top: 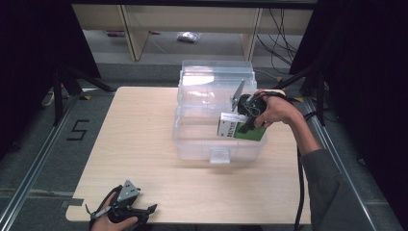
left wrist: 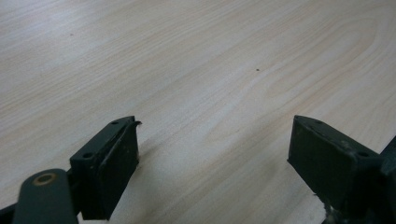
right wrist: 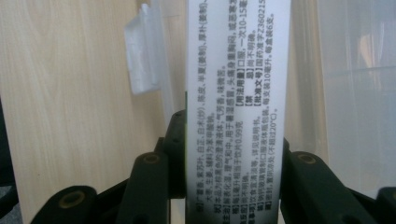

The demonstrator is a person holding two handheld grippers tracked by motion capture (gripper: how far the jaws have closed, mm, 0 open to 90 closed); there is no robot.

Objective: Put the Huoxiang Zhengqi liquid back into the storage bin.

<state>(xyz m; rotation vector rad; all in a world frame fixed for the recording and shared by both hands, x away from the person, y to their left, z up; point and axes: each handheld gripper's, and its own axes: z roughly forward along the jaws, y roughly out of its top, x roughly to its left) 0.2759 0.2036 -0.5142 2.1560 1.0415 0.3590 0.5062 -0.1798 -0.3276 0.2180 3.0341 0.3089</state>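
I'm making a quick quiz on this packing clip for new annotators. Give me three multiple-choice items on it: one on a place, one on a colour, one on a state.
1. Where is the box that the right gripper holds?
A. over the open clear bin
B. on the floor
C. at the table's near left corner

2. What colours show on that box?
A. red and black
B. white and green
C. plain blue

3. How do the left gripper's fingers stand?
A. clamped on a box
B. clamped on the bin's latch
C. spread apart with nothing between them

Answers:
1. A: the high view shows the right gripper with the box above the clear bin.
2. B: its printed face is white and its side green.
3. C: the left gripper shows bare table between its fingers.
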